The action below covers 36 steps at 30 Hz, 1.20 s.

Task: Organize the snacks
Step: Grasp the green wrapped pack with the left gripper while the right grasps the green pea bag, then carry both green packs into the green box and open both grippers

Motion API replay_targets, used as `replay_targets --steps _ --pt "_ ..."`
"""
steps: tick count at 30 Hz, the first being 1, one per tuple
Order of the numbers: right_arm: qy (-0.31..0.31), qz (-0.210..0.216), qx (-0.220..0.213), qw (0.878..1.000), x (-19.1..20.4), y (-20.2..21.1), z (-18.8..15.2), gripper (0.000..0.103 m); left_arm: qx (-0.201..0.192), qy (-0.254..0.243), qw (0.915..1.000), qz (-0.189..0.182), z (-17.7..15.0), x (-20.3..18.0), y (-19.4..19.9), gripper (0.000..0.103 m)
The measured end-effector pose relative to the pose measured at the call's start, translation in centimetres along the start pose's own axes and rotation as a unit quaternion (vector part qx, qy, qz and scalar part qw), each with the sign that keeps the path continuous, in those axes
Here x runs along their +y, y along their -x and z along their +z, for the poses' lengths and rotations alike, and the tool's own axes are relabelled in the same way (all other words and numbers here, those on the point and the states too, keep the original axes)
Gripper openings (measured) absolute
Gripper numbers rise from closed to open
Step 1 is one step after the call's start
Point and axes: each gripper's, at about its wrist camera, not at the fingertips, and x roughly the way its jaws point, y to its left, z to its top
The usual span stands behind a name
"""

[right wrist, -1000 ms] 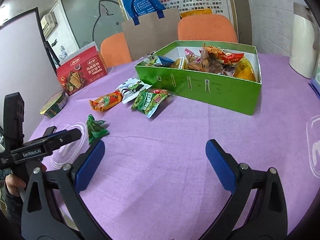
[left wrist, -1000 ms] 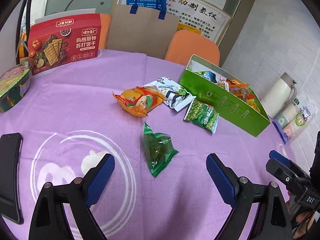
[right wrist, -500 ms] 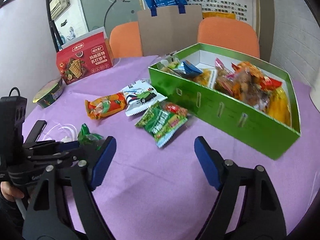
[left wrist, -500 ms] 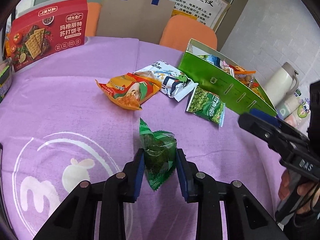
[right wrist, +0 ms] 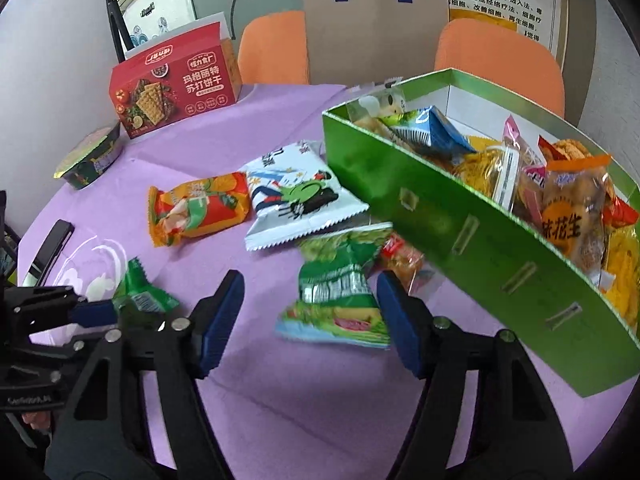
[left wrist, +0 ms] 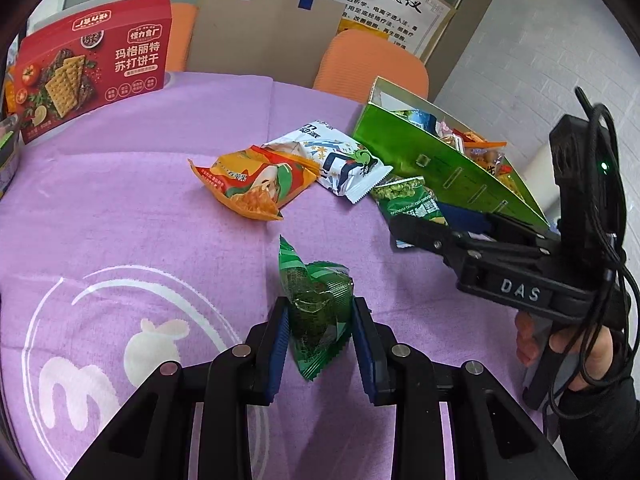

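A small green snack packet (left wrist: 316, 304) lies on the purple tablecloth, and my left gripper (left wrist: 320, 340) is shut on it; the right wrist view shows the same packet (right wrist: 140, 296) at lower left. My right gripper (right wrist: 310, 320) is open, its fingers on either side of a green pea packet (right wrist: 340, 288) that lies against the green box (right wrist: 460, 236). In the left wrist view, that gripper (left wrist: 432, 228) covers part of the pea packet (left wrist: 404, 196). An orange packet (right wrist: 196, 208) and a white packet (right wrist: 296, 196) lie left of the box, which holds several snacks.
A red cracker box (right wrist: 172, 84) stands at the back left, with a foil-lidded bowl (right wrist: 90, 158) in front of it. A dark phone (right wrist: 48, 252) lies near the left edge. Orange chairs (right wrist: 500, 56) and a brown paper bag (right wrist: 372, 28) stand behind the table.
My left gripper moved forward and shut on the small green packet. My right gripper advanced toward the green box and now straddles the pea packet with its fingers narrower.
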Motion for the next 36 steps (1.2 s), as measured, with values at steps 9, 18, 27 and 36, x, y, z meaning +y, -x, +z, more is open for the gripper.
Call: replay_targets --steps 9,18,27,36 --pt "-0.038 -0.006 0.013 0.999 -0.2 -0.8 -0.1 0.065 0.009 0.005 0.9999 0.007 0.2 -0.1 -0.1 0.032" --pt "-0.068 -0.013 0.000 0.998 -0.7 1.3 -1.9 0.027 0.008 0.005 0.9999 0.011 0.0 -0.5 0.0 0.027" --pt "-0.078 -0.012 -0.056 0.995 -0.8 7.7 -4.5 0.025 -0.015 -0.050 0.9985 -0.017 0.5 -5.1 2.6 0.027" --pt "-0.092 -0.085 -0.141 0.982 -4.3 14.7 -3.5 0.025 -0.061 -0.105 0.9914 -0.048 6.7 -10.7 4.5 0.027"
